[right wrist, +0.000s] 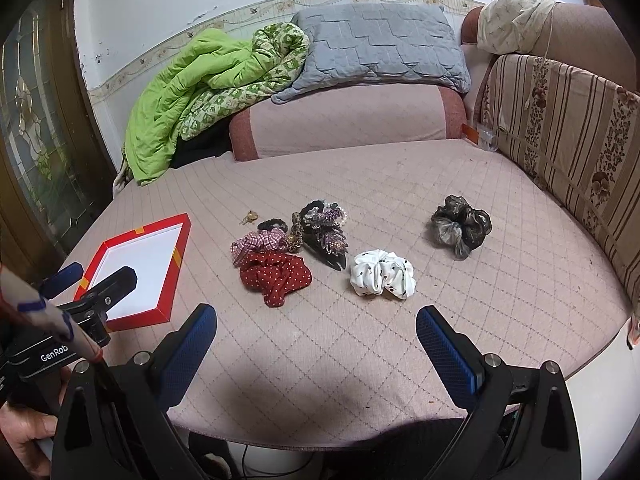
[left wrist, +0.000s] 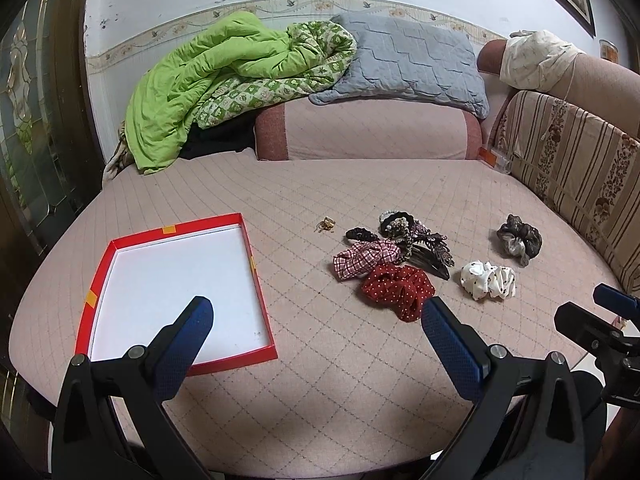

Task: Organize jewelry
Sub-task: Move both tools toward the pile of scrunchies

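A shallow red box [left wrist: 256, 280] [right wrist: 176, 264] with a white floor lies on the pink quilted cushion, empty. To its right sits a pile: a red dotted scrunchie [left wrist: 398, 286] [right wrist: 276, 274], a checked scrunchie [left wrist: 362, 258] [right wrist: 256, 242], a dark beaded hair clip [left wrist: 428, 246] [right wrist: 324, 236], a small black tie [left wrist: 360, 235]. Apart lie a white dotted scrunchie [left wrist: 488, 280] [right wrist: 382, 274], a brown sheer scrunchie [left wrist: 520, 238] [right wrist: 460, 224] and a small gold piece [left wrist: 326, 224] [right wrist: 250, 217]. My left gripper [left wrist: 316, 320] hangs open near the box's front. My right gripper [right wrist: 316, 326] is open, short of the scrunchies.
A green quilt [left wrist: 208, 84] and a grey pillow [left wrist: 408, 56] rest on a pink bolster [left wrist: 368, 130] at the back. A striped sofa back [right wrist: 568, 128] bounds the right side. A wood and glass door [left wrist: 36, 120] stands at left. A hand [right wrist: 24, 436] holds the left gripper.
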A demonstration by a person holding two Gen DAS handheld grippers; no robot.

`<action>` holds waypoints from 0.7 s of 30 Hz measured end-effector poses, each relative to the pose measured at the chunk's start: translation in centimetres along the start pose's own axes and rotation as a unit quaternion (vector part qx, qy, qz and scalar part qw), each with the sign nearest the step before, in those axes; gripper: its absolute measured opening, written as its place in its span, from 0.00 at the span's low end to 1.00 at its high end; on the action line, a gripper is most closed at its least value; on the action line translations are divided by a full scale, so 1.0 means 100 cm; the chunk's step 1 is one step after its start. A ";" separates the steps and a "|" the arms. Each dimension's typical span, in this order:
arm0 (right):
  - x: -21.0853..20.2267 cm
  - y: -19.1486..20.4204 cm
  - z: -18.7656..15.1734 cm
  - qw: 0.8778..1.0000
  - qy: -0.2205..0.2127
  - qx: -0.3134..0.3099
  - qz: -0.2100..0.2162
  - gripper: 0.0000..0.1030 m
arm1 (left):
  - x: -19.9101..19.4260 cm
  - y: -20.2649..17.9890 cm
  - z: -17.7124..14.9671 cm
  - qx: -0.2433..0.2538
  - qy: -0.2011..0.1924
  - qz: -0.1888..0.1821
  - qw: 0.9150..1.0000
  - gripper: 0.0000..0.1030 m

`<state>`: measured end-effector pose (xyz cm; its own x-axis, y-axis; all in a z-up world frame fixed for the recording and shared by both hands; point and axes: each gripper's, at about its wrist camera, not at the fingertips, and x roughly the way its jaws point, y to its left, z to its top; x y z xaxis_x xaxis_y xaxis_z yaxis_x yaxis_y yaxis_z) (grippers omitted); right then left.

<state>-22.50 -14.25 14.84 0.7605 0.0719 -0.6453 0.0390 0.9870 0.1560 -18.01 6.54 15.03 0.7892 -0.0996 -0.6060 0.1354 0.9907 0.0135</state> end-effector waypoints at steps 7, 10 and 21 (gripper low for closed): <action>0.005 -0.004 -0.001 1.000 0.005 0.005 0.001 0.99 | 0.006 0.002 -0.003 0.002 0.007 0.003 1.000 1.00; 0.008 -0.005 -0.001 1.000 0.009 0.008 0.001 0.99 | 0.009 0.000 -0.003 0.004 0.011 0.004 1.000 1.00; 0.035 -0.022 -0.001 0.999 0.027 0.022 0.000 0.99 | 0.043 0.011 -0.003 -0.007 0.051 -0.016 0.999 1.00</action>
<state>-19.99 -16.13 12.22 0.7240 0.0803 -0.6851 0.0684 0.9799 0.1871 -14.60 7.27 12.22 0.7187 -0.1221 -0.6845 0.1511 0.9884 -0.0176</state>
